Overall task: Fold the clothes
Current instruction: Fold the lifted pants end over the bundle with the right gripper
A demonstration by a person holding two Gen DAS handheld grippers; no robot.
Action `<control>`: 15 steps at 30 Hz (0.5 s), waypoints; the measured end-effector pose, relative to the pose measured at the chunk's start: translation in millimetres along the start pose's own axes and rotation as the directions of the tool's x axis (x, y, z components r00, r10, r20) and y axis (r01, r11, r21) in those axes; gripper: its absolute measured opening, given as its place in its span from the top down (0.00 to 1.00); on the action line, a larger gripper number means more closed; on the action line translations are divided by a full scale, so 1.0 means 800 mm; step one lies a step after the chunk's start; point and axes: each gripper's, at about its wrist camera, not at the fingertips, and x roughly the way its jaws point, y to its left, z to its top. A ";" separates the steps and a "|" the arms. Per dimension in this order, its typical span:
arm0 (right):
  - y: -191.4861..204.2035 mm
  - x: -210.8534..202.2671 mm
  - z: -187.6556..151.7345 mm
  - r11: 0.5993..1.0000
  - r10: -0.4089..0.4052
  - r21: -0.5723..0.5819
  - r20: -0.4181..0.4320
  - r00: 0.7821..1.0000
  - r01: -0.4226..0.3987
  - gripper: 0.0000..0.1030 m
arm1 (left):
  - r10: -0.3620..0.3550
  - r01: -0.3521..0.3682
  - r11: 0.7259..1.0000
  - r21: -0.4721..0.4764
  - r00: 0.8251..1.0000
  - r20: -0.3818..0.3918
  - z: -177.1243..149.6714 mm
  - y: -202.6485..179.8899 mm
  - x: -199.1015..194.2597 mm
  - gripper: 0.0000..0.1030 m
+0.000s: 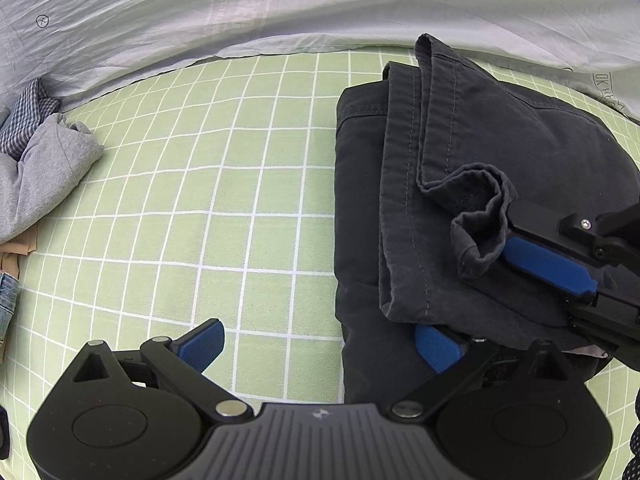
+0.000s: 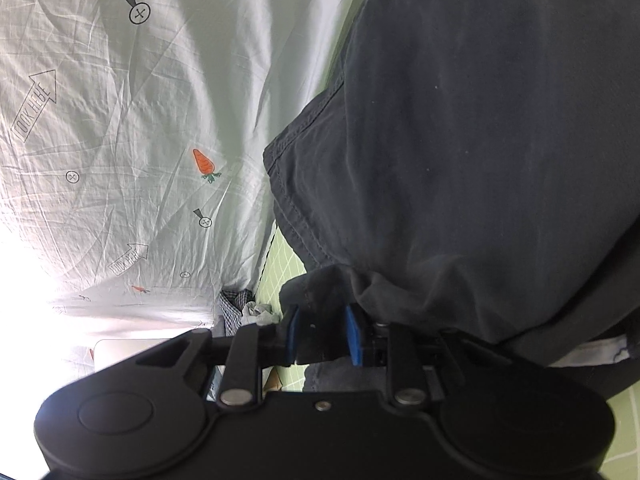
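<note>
1. On a bed, a green checked sheet (image 1: 240, 200) lies under everything, with a pale printed quilt (image 1: 320, 8) bunched along its far side.
2. Dark trousers (image 1: 500, 140) lie folded on the sheet, right of centre in the left wrist view.
3. Right gripper (image 2: 322, 338) has its blue pads nearly together, pinching a bunched hem of the trousers.
4. Left gripper (image 1: 320, 346) stands wide open and holds nothing; one finger (image 1: 438, 348) is over the trousers' near edge, the other over bare sheet.
5. Count: two grippers, one pair of trousers, and one heap of other clothes (image 1: 44, 168) at the sheet's left edge.
</note>
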 end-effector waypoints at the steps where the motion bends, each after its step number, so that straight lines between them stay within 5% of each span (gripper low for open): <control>1: -0.001 0.002 -0.001 1.000 -0.002 0.002 -0.005 1.000 0.002 0.76 | 0.001 -0.001 1.000 -0.004 1.000 0.000 -0.001 0.002 -0.002 0.02; 15: -0.009 0.021 -0.024 0.996 -0.080 -0.033 -0.059 0.995 0.078 0.84 | 0.003 -0.001 0.994 -0.109 1.000 0.025 -0.003 0.045 -0.029 0.02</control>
